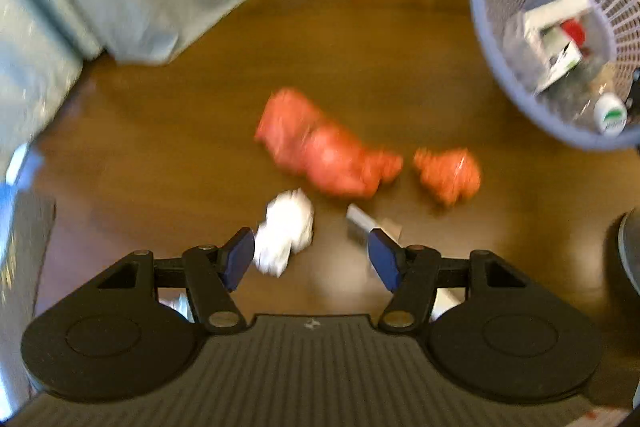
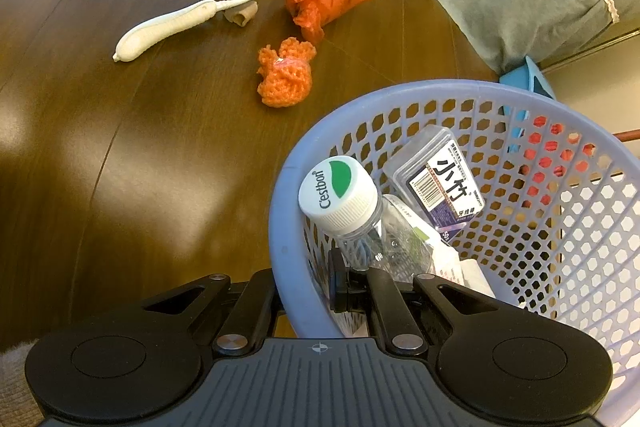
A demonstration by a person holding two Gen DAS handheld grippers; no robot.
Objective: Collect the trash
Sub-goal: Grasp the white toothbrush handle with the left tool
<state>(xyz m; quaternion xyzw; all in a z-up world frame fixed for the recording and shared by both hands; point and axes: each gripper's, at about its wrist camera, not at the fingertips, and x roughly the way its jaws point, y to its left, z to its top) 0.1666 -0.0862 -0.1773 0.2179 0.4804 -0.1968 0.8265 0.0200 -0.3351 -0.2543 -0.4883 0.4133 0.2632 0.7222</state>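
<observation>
My left gripper (image 1: 311, 259) hangs with its blue pads spread and nothing between them, above the dark glossy wooden floor (image 1: 160, 155). Just past its tips lies a crumpled white paper ball (image 1: 286, 233), then a crinkled red plastic bag (image 1: 320, 151) and a knobbly orange mesh wad (image 1: 448, 175), all blurred here.

My right gripper (image 2: 320, 283) is clamped on the rim of the lavender perforated plastic basket (image 2: 500, 95), one finger outside and one inside. Only this sharper view shows the clear ribbed bottle with a white-and-green cap (image 2: 340, 195), the clear flat box with a dark label (image 2: 440, 179), and out on the floor a long white plastic brush handle (image 2: 180, 23) lying over a grey scrap (image 2: 240, 11).
</observation>
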